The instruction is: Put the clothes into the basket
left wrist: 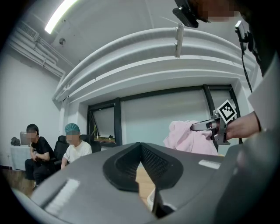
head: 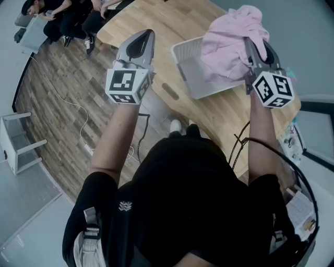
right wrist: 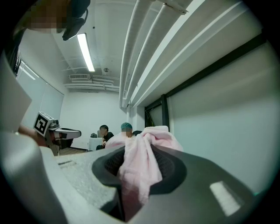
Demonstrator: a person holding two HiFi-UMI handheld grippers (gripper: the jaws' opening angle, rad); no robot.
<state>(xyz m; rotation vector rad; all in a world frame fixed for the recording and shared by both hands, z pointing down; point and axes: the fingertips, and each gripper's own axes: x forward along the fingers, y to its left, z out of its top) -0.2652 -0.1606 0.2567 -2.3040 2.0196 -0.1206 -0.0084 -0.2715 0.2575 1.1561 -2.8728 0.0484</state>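
Right tongs (head: 252,49) grip a pink cloth (head: 229,47) over a white basket (head: 183,60).
Bunched folds of the pink cloth are pinched between the narrow jaws, and the rest hangs over the far right part of the basket; whether its lower folds touch the basket cannot be told. The basket stands on a light wooden counter (head: 156,21), near its right end, with its near part bare. Left tongs (head: 149,33) are held level to the left of the basket, well apart from the cloth, over the counter's near edge, jaw tips together with nothing between them. Beyond the counter lies a dark plank floor (head: 57,99), where two people (head: 68,15) sit at the far side.
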